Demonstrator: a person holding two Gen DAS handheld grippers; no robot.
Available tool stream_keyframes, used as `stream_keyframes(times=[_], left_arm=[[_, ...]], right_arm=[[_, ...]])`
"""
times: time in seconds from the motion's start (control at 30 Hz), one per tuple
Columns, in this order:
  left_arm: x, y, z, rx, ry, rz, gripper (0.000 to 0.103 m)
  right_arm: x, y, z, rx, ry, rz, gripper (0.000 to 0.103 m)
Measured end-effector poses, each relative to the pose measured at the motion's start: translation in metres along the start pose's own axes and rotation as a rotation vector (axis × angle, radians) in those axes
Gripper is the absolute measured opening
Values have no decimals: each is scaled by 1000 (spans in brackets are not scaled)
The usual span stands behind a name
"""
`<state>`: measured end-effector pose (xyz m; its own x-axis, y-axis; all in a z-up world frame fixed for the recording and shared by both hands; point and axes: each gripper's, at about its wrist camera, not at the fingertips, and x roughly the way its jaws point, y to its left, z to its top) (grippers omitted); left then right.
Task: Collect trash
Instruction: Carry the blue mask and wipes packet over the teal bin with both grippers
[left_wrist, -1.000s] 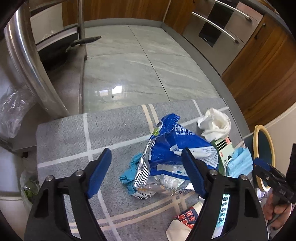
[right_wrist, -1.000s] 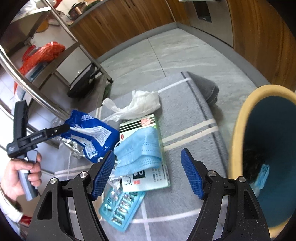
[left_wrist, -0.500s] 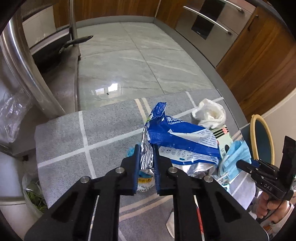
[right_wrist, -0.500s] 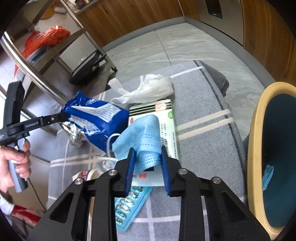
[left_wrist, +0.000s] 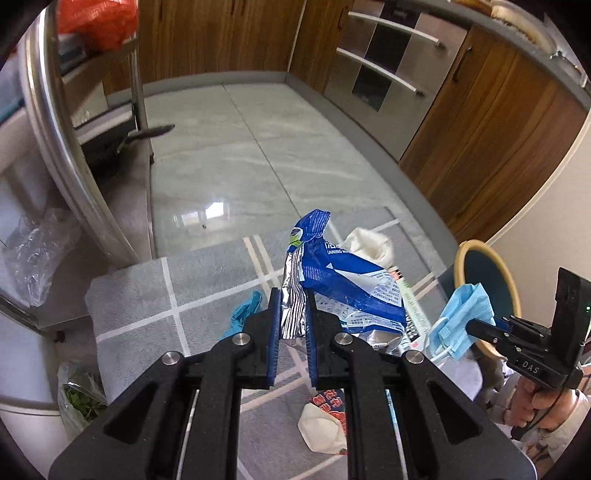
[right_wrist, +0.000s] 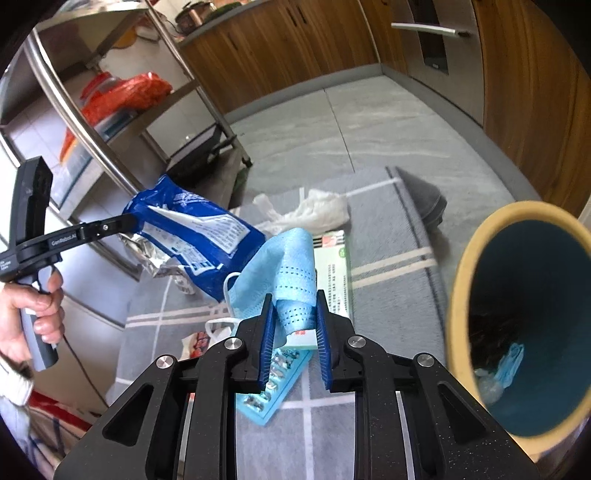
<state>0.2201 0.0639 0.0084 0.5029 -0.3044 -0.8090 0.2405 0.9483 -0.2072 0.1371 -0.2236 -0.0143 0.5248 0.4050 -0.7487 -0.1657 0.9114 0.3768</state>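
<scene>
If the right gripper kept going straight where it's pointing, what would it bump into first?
Probably the green and white box lying on the grey rug. The right gripper, its jaws closing on the blue face mask, points down over it, with the bin off to the side. Depth is hard to judge.

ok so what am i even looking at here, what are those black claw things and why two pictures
Each black claw is a hand-held gripper a person squeezes by a handle; no robot. A fisheye camera rides on each, hence two pictures. The left hand-held gripper pinches a crinkled blue and silver foil bag. The right hand-held gripper is closing on a light blue pleated face mask, pinched between its pads. On the grey striped rug lie a white crumpled plastic bag, a green and white flat box and a teal blister pack. The yellow-rimmed teal bin stands beside them.
</scene>
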Motion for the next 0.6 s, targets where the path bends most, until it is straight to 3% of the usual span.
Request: stream_keyframes(times=[0.6], left_arm=[[-70, -41, -20, -87, -162, -15, 11]], right_arm=[[-80, -16, -8, 24, -131, 42, 22]])
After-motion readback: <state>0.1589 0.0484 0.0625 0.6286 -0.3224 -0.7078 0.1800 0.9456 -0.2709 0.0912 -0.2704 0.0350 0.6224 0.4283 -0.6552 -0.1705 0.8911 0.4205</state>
